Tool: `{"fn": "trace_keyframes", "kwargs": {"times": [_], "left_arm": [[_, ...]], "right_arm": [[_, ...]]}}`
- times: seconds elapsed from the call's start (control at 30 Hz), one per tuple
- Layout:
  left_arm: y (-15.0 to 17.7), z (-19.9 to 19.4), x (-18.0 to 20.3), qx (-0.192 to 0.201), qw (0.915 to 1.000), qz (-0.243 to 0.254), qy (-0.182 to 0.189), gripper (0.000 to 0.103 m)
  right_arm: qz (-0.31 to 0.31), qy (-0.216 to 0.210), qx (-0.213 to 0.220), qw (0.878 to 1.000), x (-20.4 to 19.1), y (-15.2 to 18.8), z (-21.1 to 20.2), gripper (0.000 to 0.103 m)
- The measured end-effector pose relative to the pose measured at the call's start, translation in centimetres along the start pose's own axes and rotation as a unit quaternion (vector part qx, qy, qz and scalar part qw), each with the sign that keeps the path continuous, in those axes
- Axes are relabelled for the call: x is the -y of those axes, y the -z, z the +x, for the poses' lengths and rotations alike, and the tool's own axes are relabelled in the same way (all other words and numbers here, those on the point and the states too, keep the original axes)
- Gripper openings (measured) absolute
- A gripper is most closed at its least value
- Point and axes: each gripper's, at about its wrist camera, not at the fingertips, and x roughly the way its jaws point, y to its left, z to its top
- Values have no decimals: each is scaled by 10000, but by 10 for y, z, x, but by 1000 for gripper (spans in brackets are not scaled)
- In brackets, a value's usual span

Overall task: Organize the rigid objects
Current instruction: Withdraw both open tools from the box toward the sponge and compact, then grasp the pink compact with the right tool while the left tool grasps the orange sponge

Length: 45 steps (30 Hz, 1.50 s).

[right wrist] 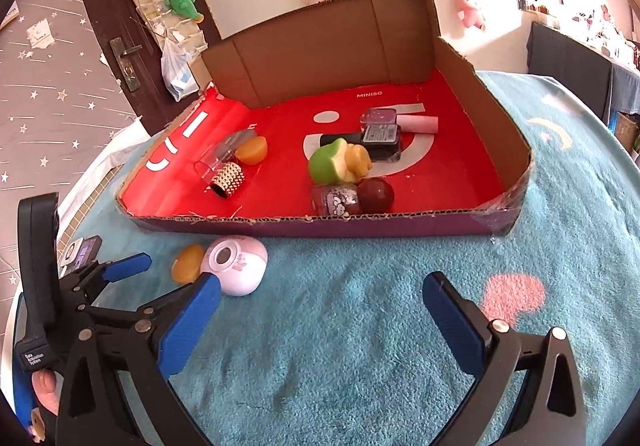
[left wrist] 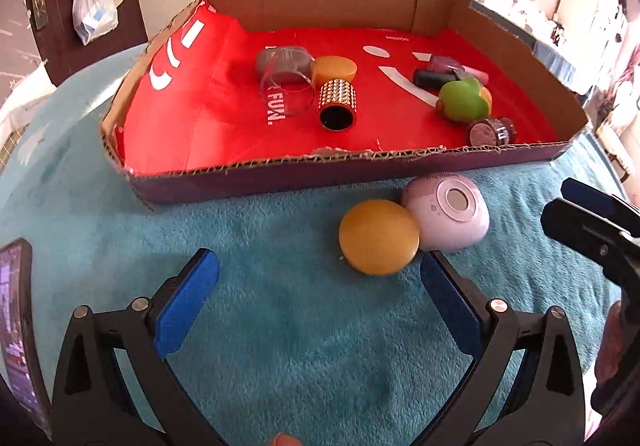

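1. Left wrist view: my left gripper (left wrist: 320, 266) hangs spread and empty just short of the amber disc (left wrist: 379, 236), which lies on the blanket (left wrist: 280, 326) touching the pink pod (left wrist: 448, 215), just outside the cardboard tray (left wrist: 320, 172).
2. Right gripper (right wrist: 320, 298), also spread and empty, hovers beside the pod.
3. Risk, as I judge it: the disc looks smooth, glossy and domed; pads (left wrist: 188, 306) could squeeze it out, or nudge the rounded pod rolling.
4. Plush pile may snag a low fingertip; the tray's torn corrugated lip could catch a carried piece.
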Motion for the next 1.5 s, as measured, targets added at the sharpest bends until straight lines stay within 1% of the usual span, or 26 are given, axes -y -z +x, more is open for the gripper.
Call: {"fn": "trace_keyframes", "kwargs": {"times": [0.1, 0.17, 0.27, 0.47, 0.53, 0.6, 0.67, 0.8, 0.97, 1.03, 1.13, 1.3, 1.5], "left_arm": [[-5, 3, 5, -30, 9996, 120, -271, 103], [-7, 5, 4, -51, 9992, 148, -378, 103], [-9, 7, -8, -118, 9995, -25, -301, 103], [-8, 5, -34, -115, 9989, -287, -361, 103], [-7, 5, -38, -104, 9988, -330, -344, 103], [-6, 4, -40, -78, 9990, -308, -305, 103], [-6, 4, -39, -66, 9993, -239, -273, 103], [-7, 4, -34, -34, 9998, -97, -164, 102], [-11, 5, -32, -10, 10000, 11, -51, 91], [-11, 6, -32, 9, 10000, 18, -6, 83], [-11, 5, -32, 51, 10000, 67, 35, 75], [-11, 5, -29, 84, 9998, 153, 28, 68], [-11, 5, -27, 95, 9998, 198, 22, 65]], "right_arm": [[8, -19, -32, 10000, -1, -1, 4, 103], [13, -37, -31, 10000, -2, -2, 5, 103], [-15, -40, -24, 10000, -4, -3, 5, 103], [-222, -6, -118, 9997, -15, -5, 15, 103], [-338, 29, -180, 9993, -21, -4, 20, 100], [-453, 54, -261, 9986, -27, -3, 26, 89], [-545, 30, -358, 9979, -33, -2, 33, 85], [-792, 44, -407, 9960, -46, 0, 40, 83], [-1032, 64, -423, 9937, -58, 1, 46, 79], [-1093, 61, -417, 9931, -61, 0, 49, 78], [-1143, 13, -418, 9926, -63, -2, 52, 75], [-1188, -86, -458, 9918, -65, -5, 56, 68], [-1121, -9, -439, 9927, -60, -5, 53, 63]]}}
